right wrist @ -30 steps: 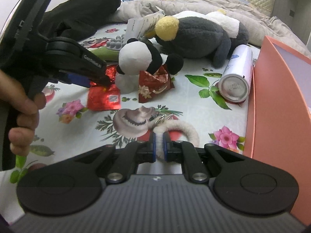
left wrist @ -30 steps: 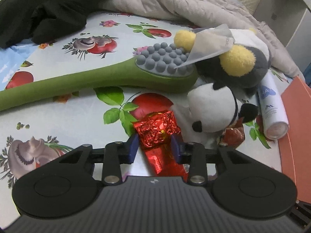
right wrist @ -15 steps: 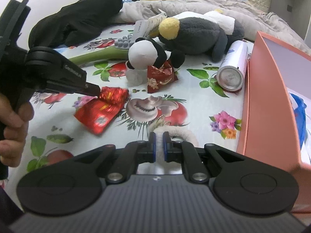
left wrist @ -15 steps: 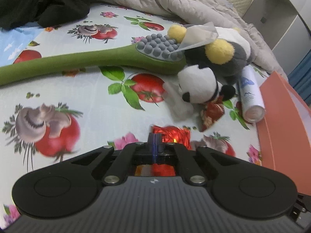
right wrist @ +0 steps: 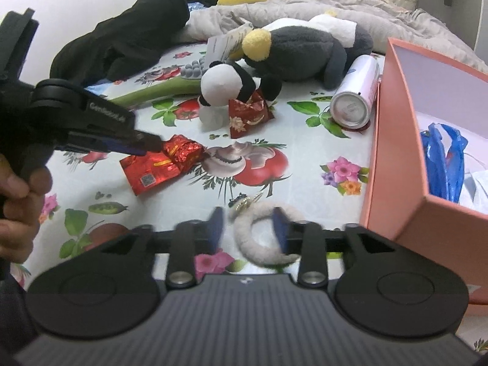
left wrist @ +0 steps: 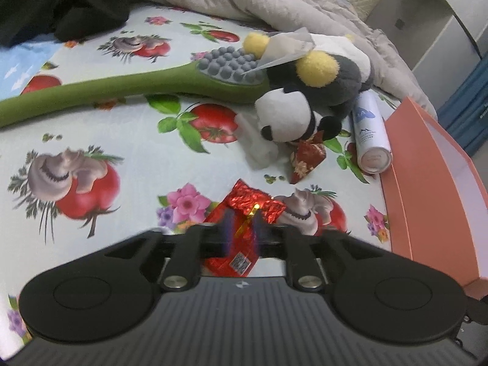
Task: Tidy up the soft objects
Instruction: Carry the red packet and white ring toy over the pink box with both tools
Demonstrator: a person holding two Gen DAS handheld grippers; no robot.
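Observation:
A red foil packet [left wrist: 253, 204] lies on the flowered sheet [left wrist: 122, 158] between the fingers of my left gripper [left wrist: 243, 228]. The jaws are opening and the pads no longer press it. In the right wrist view that left gripper [right wrist: 146, 145] hovers at the packet's [right wrist: 152, 174] crumpled end. My right gripper [right wrist: 247, 227] is opening around a white fluffy ring [right wrist: 259, 254] lying on the sheet. Further back lie a panda plush [left wrist: 283, 116] [right wrist: 222, 85], a grey and yellow plush [left wrist: 335, 73] [right wrist: 305, 48] and a small red pouch [left wrist: 306, 158] [right wrist: 247, 116].
An orange box [left wrist: 427, 167] [right wrist: 396, 152] stands at the right with a blue bag [right wrist: 442, 158] inside. A spray can [left wrist: 370, 131] [right wrist: 357, 97] lies beside it. A long green massager [left wrist: 122, 91], a black garment [left wrist: 61, 0] and a grey quilt [left wrist: 259, 0] fill the back.
The left gripper closed on the red packet, dragged it away from the panda, and its jaws have now parted. The right jaws, shut by the white ring, have parted too.

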